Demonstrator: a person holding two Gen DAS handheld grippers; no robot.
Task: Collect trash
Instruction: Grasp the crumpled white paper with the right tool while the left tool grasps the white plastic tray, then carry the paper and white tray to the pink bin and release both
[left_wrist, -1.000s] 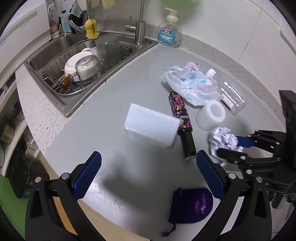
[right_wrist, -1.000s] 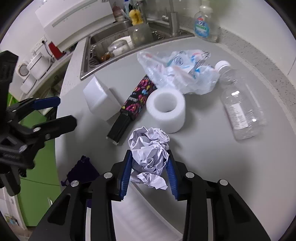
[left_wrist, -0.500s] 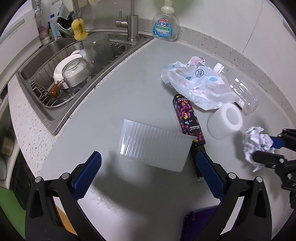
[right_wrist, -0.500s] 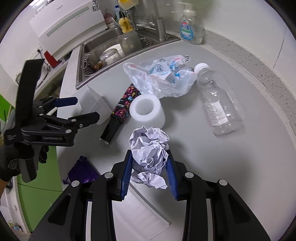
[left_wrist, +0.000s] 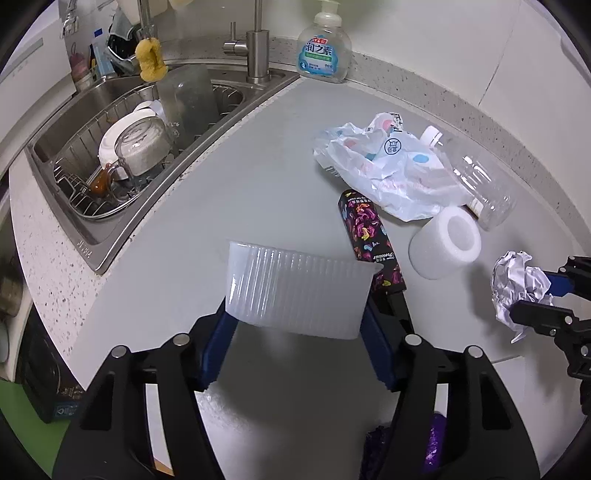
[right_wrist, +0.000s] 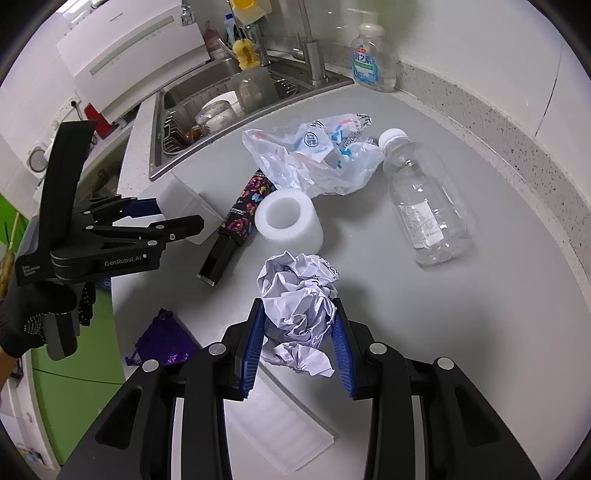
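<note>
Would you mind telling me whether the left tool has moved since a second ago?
Yes. The left tool has advanced toward the sink and closed around the ribbed plastic container.

The left gripper (left_wrist: 297, 328) has closed in from wide open; its pads now flank the tub (left_wrist: 295, 291).

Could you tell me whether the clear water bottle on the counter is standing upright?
No, the clear water bottle lies on its side on the grey counter, its white cap pointing toward the crumpled plastic bag.
</note>
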